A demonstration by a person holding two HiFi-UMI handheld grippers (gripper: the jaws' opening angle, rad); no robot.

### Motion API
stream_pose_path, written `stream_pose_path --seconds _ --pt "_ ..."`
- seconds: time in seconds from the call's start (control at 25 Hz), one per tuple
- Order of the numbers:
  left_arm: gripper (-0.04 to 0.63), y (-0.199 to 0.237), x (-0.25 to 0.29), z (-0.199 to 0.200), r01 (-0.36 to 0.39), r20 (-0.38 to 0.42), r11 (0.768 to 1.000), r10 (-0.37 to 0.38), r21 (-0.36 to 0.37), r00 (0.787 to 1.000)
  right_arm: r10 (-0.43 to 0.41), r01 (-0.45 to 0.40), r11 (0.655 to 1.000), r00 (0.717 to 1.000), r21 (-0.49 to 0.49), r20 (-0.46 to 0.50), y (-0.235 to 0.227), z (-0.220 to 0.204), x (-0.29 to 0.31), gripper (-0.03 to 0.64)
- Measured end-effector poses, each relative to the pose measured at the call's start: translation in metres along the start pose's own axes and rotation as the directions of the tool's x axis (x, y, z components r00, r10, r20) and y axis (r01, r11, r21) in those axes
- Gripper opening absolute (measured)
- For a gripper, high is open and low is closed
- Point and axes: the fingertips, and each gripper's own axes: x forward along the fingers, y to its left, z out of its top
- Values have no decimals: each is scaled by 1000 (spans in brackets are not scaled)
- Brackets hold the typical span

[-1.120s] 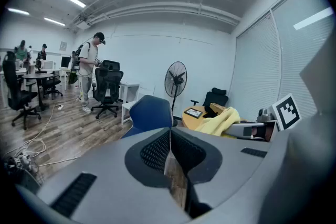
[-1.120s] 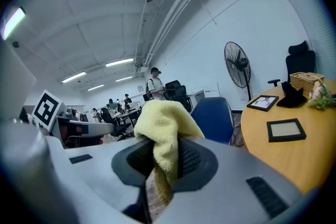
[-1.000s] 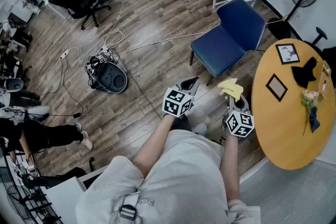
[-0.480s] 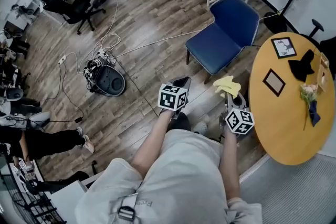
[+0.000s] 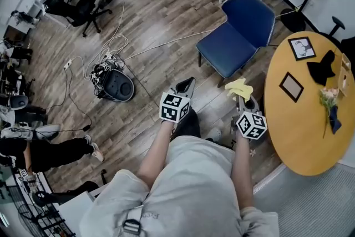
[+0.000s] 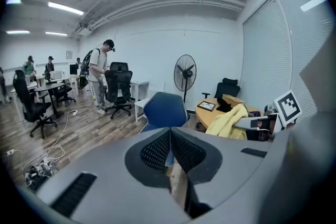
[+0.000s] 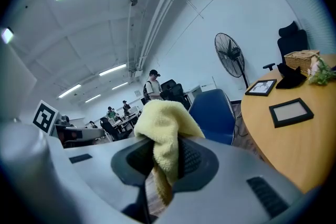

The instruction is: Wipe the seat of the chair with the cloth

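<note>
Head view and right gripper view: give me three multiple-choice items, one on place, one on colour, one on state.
1. In the head view, where is the chair?
A. left of the round table
B. on top of it
C. under it

2. What colour is the cloth?
A. red
B. yellow
C. black

3. What is the right gripper doing?
A. open and empty
B. shut on a bottle
C. shut on the cloth

Key:
1 A, the chair sits just off the table's left edge.
2 B, it shows yellow in both views.
3 C, the cloth is pinched between its pads.
</note>
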Motion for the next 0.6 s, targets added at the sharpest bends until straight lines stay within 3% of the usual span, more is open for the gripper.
stream_pose_path --seconds 0.24,0.6 --pt "28 37 21 7 -7 0 1000 7 -6 1000 -51 51 998 999 21 18 -14 8 29 75" --pt "28 101 107 50 101 -13 995 -102 -24 995 -223 221 972 975 78 12 -41 18 93 75"
